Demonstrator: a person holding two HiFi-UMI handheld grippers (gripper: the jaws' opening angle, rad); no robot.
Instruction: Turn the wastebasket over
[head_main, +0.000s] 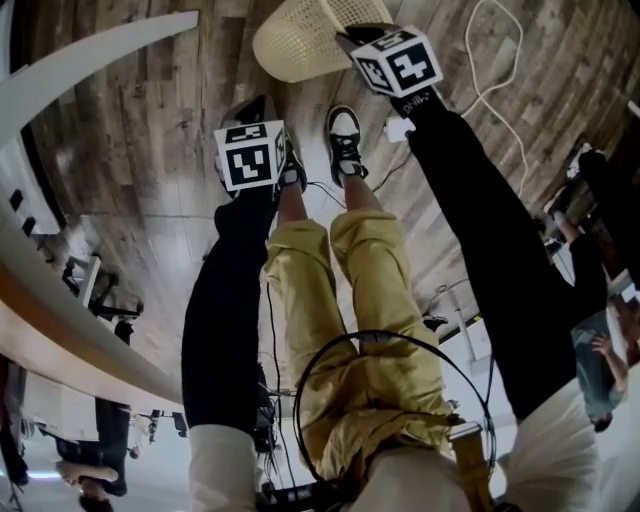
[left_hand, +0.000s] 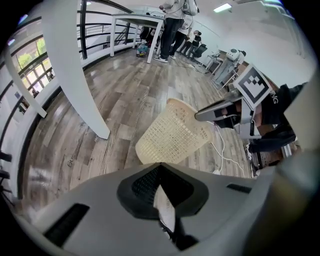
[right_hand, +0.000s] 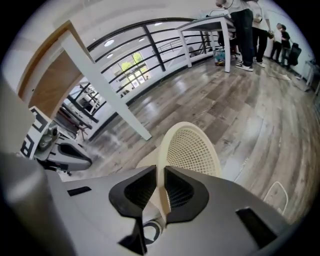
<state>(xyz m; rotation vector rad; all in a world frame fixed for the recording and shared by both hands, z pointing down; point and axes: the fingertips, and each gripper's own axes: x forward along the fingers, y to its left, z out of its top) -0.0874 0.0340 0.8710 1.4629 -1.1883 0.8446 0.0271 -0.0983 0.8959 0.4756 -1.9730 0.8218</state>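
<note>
The basket (left_hand: 172, 135) is at the person's twelve o'clock, past the shoes (head_main: 344, 140), tipped on its side over the wood floor (left_hand: 125, 90). The right gripper (right_hand: 161, 172) has its jaws clamped on the rim from the basket's three o'clock. The left gripper (left_hand: 160, 169) hangs at its seven o'clock, apart from it, jaws together with nothing between them.
</note>
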